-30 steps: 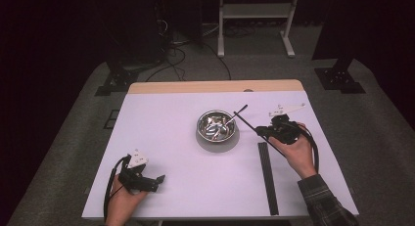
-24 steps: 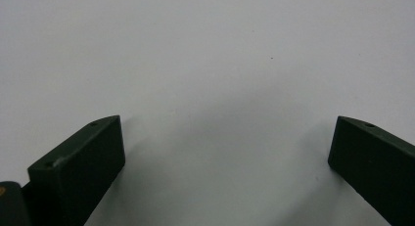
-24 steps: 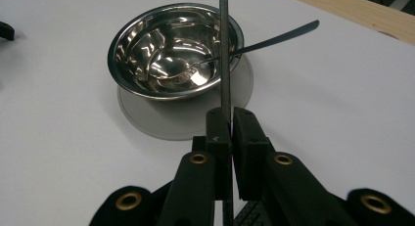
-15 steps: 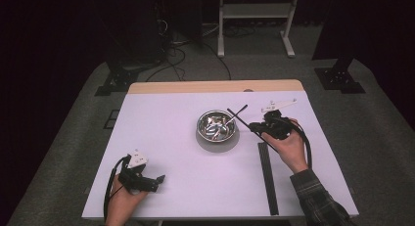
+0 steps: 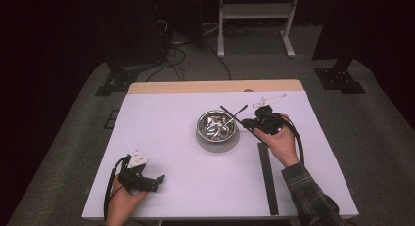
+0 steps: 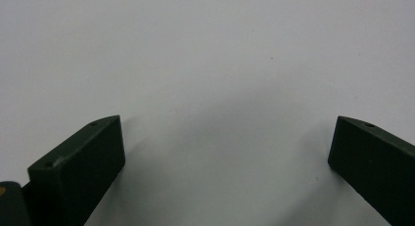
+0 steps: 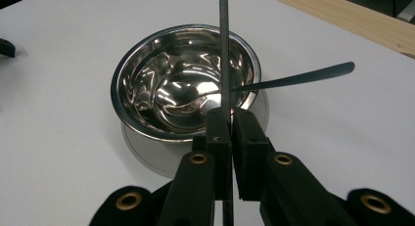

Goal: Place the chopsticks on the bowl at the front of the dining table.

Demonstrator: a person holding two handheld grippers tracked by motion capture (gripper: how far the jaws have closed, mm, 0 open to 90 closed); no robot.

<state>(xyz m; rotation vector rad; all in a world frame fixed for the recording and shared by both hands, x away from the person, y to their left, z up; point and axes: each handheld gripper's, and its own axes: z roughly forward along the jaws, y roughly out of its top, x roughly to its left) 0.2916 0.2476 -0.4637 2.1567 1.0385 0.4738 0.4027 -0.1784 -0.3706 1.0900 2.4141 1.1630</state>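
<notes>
We count one steel bowl (image 5: 217, 129) on the table. Inside that bowl rests one spoon (image 7: 254, 86), its dark handle sticking out over the rim. Just right of the bowl we count one thin black stick (image 7: 224, 55), clamped upright between the jaws of one gripper. Nearer the person than the bowl lies one long black strip (image 5: 267, 177). We count two grippers (image 5: 259, 122) (image 5: 139, 179) and two hands.

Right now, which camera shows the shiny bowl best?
The right gripper view: the bowl is close, with a spoon resting inside. The high view shows it small at mid-table. The left gripper view looks at bare white table.
</notes>
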